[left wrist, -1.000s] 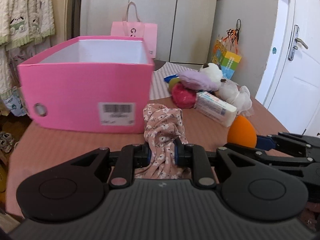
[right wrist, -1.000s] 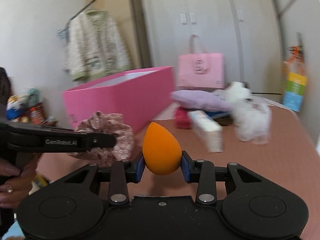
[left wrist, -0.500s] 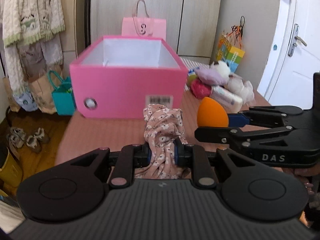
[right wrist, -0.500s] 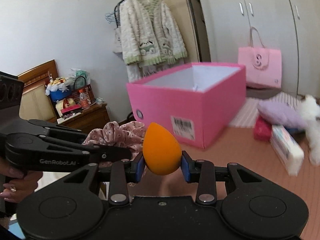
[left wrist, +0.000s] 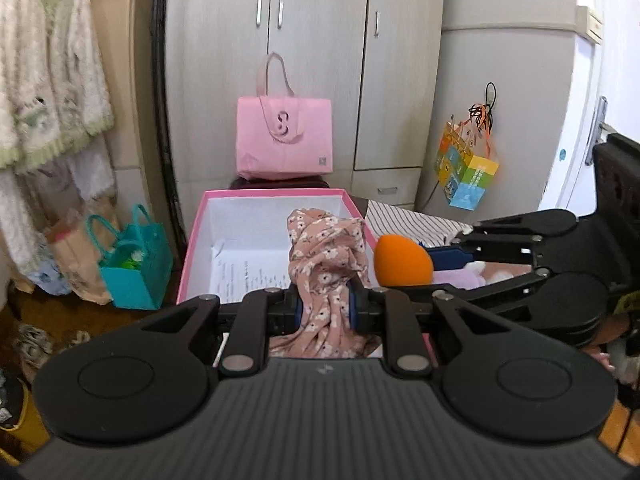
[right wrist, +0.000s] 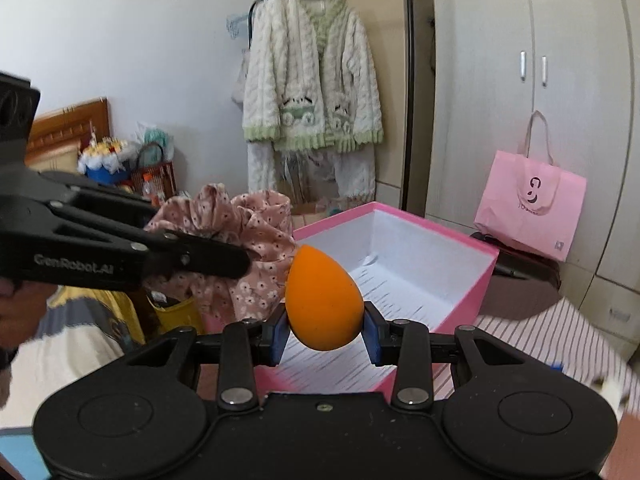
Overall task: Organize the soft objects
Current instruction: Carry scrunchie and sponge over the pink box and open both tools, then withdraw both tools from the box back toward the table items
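Observation:
My left gripper [left wrist: 325, 307] is shut on a pink floral cloth [left wrist: 326, 256], which hangs bunched over the open pink box [left wrist: 276, 196]. The box has a white inside with a printed sheet on its floor. My right gripper [right wrist: 325, 331] is shut on an orange egg-shaped sponge [right wrist: 322, 298], held above the near part of the same pink box [right wrist: 486, 276]. In the left wrist view the orange sponge [left wrist: 402, 260] and the right gripper come in from the right, close beside the cloth. In the right wrist view the floral cloth [right wrist: 244, 236] and the left gripper [right wrist: 248, 258] come in from the left.
A pink tote bag [left wrist: 285, 136] stands behind the box before grey wardrobe doors. A teal bag [left wrist: 136, 264] sits on the floor at left. A white knitted cardigan [right wrist: 312, 92] hangs on a rail. A striped cloth [left wrist: 408, 220] and soft toys lie right of the box.
Both grippers have risen and moved forward over the pink box, each keeping its load. The box, seen from its side before, now shows its white inside from above.

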The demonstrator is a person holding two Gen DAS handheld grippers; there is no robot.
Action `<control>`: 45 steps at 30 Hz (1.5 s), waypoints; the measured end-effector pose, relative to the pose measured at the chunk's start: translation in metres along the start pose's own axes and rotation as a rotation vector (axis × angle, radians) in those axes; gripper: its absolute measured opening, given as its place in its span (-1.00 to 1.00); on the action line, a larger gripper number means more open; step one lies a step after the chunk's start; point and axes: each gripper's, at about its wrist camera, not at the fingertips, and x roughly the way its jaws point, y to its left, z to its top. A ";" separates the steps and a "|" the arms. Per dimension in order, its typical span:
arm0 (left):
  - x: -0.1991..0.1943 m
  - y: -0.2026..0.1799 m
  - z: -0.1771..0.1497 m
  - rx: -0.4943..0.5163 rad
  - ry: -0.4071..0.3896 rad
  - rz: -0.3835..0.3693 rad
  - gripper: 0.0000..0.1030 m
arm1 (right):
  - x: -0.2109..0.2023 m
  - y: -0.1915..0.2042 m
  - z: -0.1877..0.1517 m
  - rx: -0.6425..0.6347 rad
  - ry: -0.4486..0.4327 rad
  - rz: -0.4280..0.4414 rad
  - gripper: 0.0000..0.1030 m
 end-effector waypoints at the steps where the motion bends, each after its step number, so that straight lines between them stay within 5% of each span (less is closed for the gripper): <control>1: 0.011 0.007 0.007 -0.021 0.020 -0.017 -0.65 | 0.010 -0.008 0.007 -0.004 0.015 -0.005 -0.17; 6: 0.088 0.043 0.035 -0.150 0.142 -0.076 -0.65 | 0.059 -0.036 0.029 -0.030 0.116 -0.025 -0.17; 10: 0.143 0.066 0.040 -0.211 0.210 -0.021 -0.65 | 0.102 -0.057 0.035 -0.054 0.207 -0.052 -0.17; 22: 0.221 0.076 0.040 -0.245 0.334 0.028 -0.65 | 0.178 -0.075 0.042 -0.154 0.371 -0.060 -0.18; 28: 0.225 0.081 0.042 -0.238 0.326 0.049 -0.57 | 0.193 -0.079 0.048 -0.208 0.405 -0.073 -0.16; 32: 0.220 0.076 0.044 -0.205 0.298 0.085 -0.12 | 0.196 -0.078 0.046 -0.231 0.402 -0.075 -0.11; 37: 0.195 0.067 0.052 -0.128 0.208 0.106 0.19 | 0.185 -0.074 0.044 -0.221 0.361 -0.058 0.28; 45: 0.134 0.056 0.058 -0.065 0.112 0.083 0.25 | 0.146 -0.055 0.052 -0.219 0.301 -0.071 0.47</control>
